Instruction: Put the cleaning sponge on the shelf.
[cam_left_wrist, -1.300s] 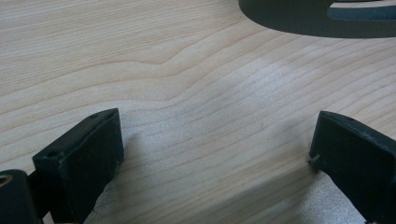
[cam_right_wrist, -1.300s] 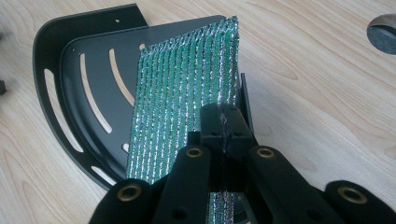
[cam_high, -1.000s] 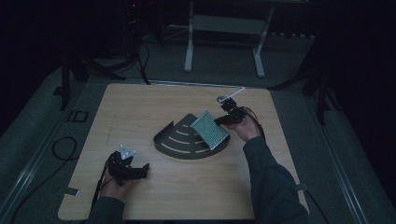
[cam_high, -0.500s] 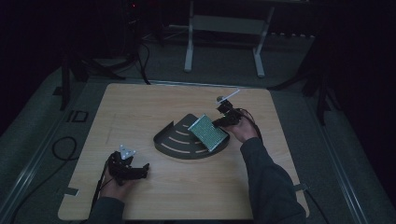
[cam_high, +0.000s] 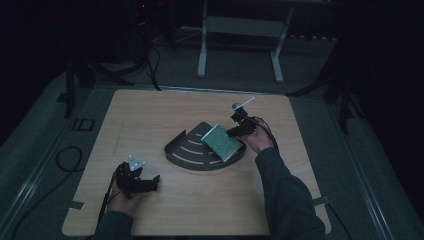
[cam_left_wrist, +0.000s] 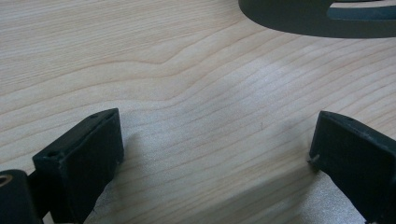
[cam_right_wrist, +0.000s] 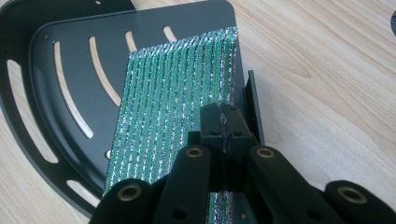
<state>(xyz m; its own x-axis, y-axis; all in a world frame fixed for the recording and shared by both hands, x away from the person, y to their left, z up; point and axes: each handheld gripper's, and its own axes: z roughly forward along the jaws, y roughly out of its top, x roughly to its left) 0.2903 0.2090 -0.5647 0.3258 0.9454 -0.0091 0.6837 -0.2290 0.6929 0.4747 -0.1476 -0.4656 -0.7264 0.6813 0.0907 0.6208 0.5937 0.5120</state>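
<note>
A black quarter-round tray (cam_high: 187, 152) with curved slots lies mid-table. A green and silver ribbed sponge pad (cam_high: 221, 141) lies tilted over the tray's right part. My right gripper (cam_high: 236, 131) is shut on the pad's near edge; in the right gripper view the jaws meet on the pad (cam_right_wrist: 173, 107) above the tray (cam_right_wrist: 42, 60). My left gripper (cam_high: 150, 181) rests on the wood at the front left, open, with bare wood between its fingers (cam_left_wrist: 88, 154); the tray's rim (cam_left_wrist: 299, 21) shows at the top of that view.
The wooden table (cam_high: 150, 115) stands on a dark floor. A white frame (cam_high: 240, 35) stands behind it, and cables (cam_high: 65, 160) lie at the left. Tape marks the table's front corners.
The right gripper has carried the pad a little left and down over the tray. The left gripper has stayed where it was.
</note>
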